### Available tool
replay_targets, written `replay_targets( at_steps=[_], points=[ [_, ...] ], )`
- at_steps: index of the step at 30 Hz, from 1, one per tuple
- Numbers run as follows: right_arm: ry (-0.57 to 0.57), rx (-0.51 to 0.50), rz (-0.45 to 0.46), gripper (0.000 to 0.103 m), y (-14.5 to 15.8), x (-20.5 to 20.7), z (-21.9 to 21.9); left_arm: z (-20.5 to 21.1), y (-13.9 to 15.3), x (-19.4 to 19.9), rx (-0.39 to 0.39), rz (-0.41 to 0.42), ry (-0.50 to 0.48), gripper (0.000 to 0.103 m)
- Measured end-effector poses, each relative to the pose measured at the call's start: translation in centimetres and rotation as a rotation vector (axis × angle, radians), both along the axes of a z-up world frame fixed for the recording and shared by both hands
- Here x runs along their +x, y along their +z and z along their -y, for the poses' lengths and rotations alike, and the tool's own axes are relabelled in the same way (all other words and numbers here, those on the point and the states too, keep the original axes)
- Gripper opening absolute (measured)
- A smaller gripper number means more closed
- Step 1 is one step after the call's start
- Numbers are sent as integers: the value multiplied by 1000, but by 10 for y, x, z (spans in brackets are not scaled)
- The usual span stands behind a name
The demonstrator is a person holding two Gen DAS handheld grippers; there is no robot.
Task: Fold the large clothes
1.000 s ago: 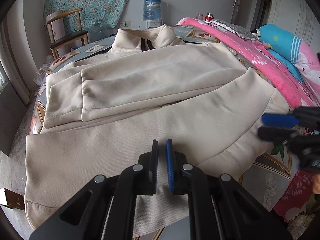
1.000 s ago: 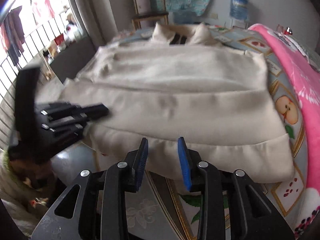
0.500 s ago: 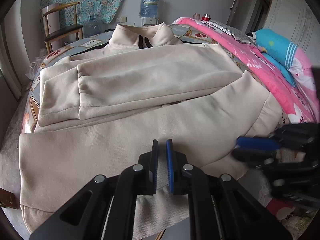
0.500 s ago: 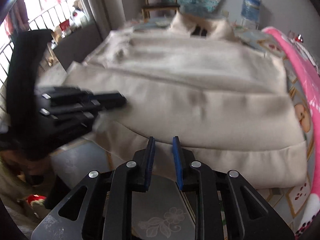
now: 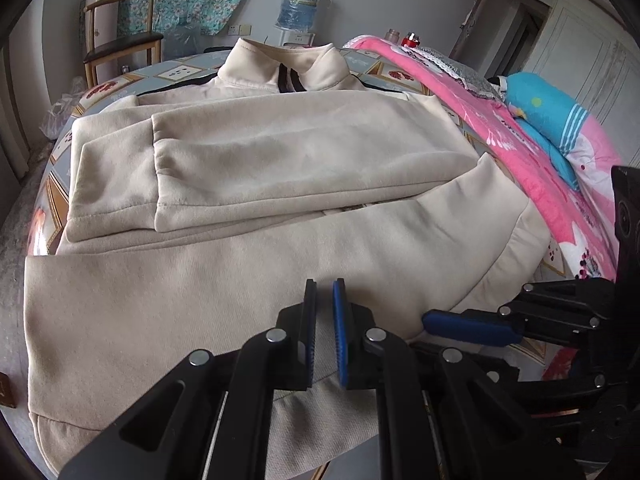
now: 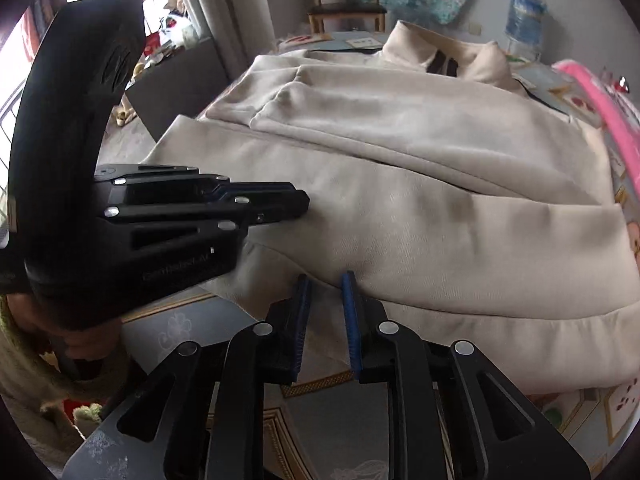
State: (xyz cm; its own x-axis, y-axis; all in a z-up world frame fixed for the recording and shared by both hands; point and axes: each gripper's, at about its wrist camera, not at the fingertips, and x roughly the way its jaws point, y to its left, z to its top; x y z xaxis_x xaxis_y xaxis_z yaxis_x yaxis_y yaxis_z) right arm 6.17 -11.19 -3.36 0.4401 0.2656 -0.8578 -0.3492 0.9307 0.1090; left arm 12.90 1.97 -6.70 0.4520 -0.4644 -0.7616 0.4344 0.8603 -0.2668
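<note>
A cream jacket (image 5: pixel 280 168) lies flat on the bed, collar at the far end, both sleeves folded across its chest. Its hem (image 5: pixel 160 340) runs along the near edge. My left gripper (image 5: pixel 324 284) is shut on that hem, with fabric pinched low between the pads. In the right wrist view the left gripper (image 6: pixel 302 202) comes in from the left, resting on the cloth (image 6: pixel 440 220). My right gripper (image 6: pixel 326 280) has its jaws drawn close, with the hem edge between them. In the left wrist view the right gripper (image 5: pixel 425 330) bites the same hem a little to the right.
The bed's patterned sheet (image 6: pixel 320 408) shows below the hem. A pink quilt (image 5: pixel 500 148) and a blue pillow (image 5: pixel 552 120) lie along the right side. A wooden chair (image 5: pixel 120 40) and a water bottle (image 5: pixel 300 4) stand beyond the bed. A hand (image 6: pixel 60 332) holds the left gripper.
The right gripper has slid along the hem toward the left gripper and its jaws have narrowed onto the edge. The left gripper stays clamped, turned a little.
</note>
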Motion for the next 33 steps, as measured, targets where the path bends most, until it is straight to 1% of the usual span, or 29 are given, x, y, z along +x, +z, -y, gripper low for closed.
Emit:
replay_targets(
  at_steps=[2,3,5,7,8,10,12,13,15,16,17,19,20,22,24,26,28,30,31,33],
  points=[
    [-5,-8,-10,18,2,1,-1,-9,3,1,-13,-2,32,9],
    [-7,6,-14,18,5,1,2,-16,7,-1,-23,6,47,9],
    [-31,44,2,23,16,-2,13,-30,21,-10,-61,39,50,9],
    [-84,62,40,49,30,-7,34,-40,30,-22,-57,52,29,9],
    [-122,55,61,52,35,-8,47,-42,31,-28,-50,46,15,10],
    [-206,15,77,53,37,-9,73,-42,26,-40,0,15,-6,14],
    [-299,-11,41,53,28,-6,101,-41,12,-49,84,-16,9,15],
    [-332,-14,19,53,23,-4,110,-40,6,-51,97,-24,11,15],
    [-382,-4,-32,53,6,-1,125,-42,2,-56,79,-1,31,15],
    [-385,12,-47,54,-1,-1,128,-43,2,-57,72,-1,42,15],
    [-388,21,-29,55,-3,-3,128,-43,2,-57,60,-1,56,15],
    [-373,-7,-21,55,0,-5,124,-46,5,-56,42,1,72,15],
    [-376,-5,-11,55,4,-6,126,-48,8,-56,44,11,82,15],
    [-407,12,20,56,15,-9,136,-54,16,-54,62,43,110,15],
    [-457,15,52,59,23,-10,154,-64,19,-49,74,48,149,15],
    [-517,8,65,60,24,-6,175,-74,15,-39,91,15,205,15],
    [-571,24,45,60,15,-4,192,-85,6,-30,95,-29,253,15],
    [-595,64,-7,60,-4,-1,205,-94,1,-26,39,-53,277,15],
    [-589,66,15,61,-5,-2,204,-98,0,-26,6,-60,291,15],
    [-567,51,17,61,-3,-4,201,-101,1,-25,-14,-74,302,15]
  ],
)
